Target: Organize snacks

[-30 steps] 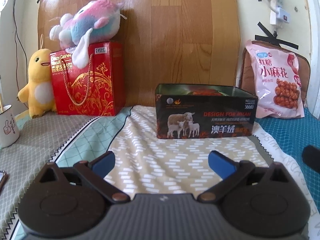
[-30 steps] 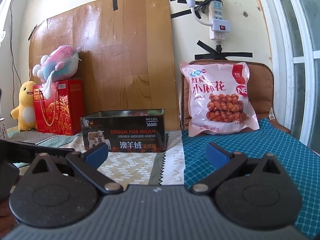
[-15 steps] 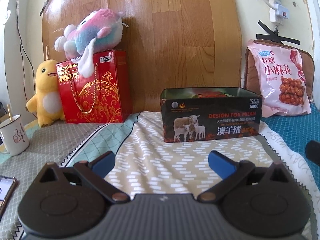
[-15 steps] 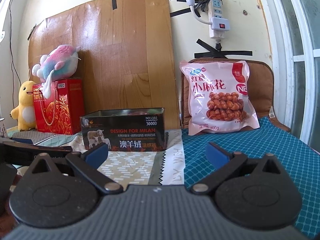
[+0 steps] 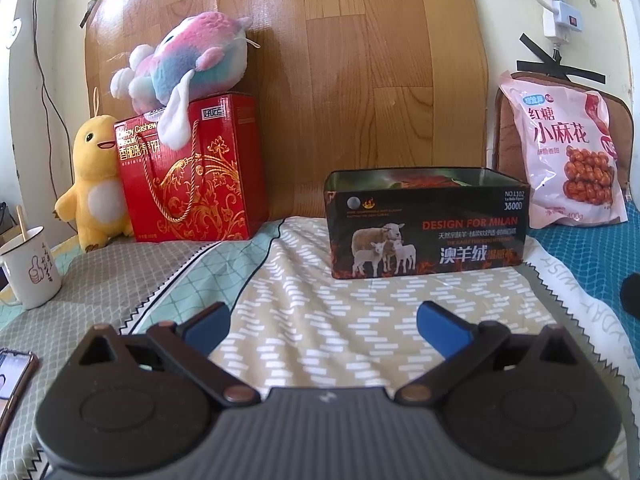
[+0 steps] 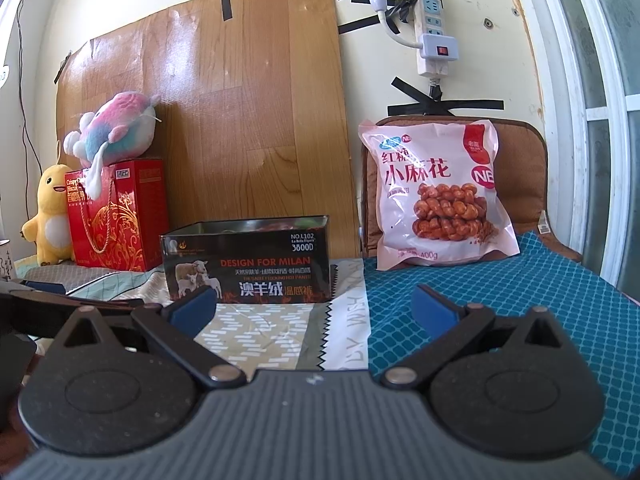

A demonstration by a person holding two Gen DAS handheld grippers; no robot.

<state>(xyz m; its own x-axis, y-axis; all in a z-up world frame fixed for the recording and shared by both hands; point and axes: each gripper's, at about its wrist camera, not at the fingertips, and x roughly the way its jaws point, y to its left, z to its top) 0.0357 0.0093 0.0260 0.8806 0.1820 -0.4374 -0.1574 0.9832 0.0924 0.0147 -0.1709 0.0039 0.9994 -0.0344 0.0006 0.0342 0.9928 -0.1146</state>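
Observation:
A black open-topped tin (image 5: pixel 427 226) with sheep printed on its side stands on the patterned cloth; something red shows inside. The same tin (image 6: pixel 248 266) sits left of centre in the right wrist view. A pink snack bag (image 5: pixel 566 156) of fried twists leans upright on a brown cushion at the far right, and this snack bag (image 6: pixel 438 196) faces my right gripper. A red cashew gift box (image 5: pixel 192 178) stands at the back left. My left gripper (image 5: pixel 322 326) is open, short of the tin, holding nothing. My right gripper (image 6: pixel 314 306) is open too, well short of the bag.
A pink-blue plush (image 5: pixel 188 64) lies on the red box, a yellow plush (image 5: pixel 96 184) beside it. A white mug (image 5: pixel 30 270) and a phone (image 5: pixel 14 376) sit at the left. A power strip (image 6: pixel 432 28) hangs on the wall. A teal mat (image 6: pixel 500 300) covers the right side.
The left wrist view has drifted left and pulled back a little, so the mug and a phone come further into view. The right gripper has hardly moved. Both stay open.

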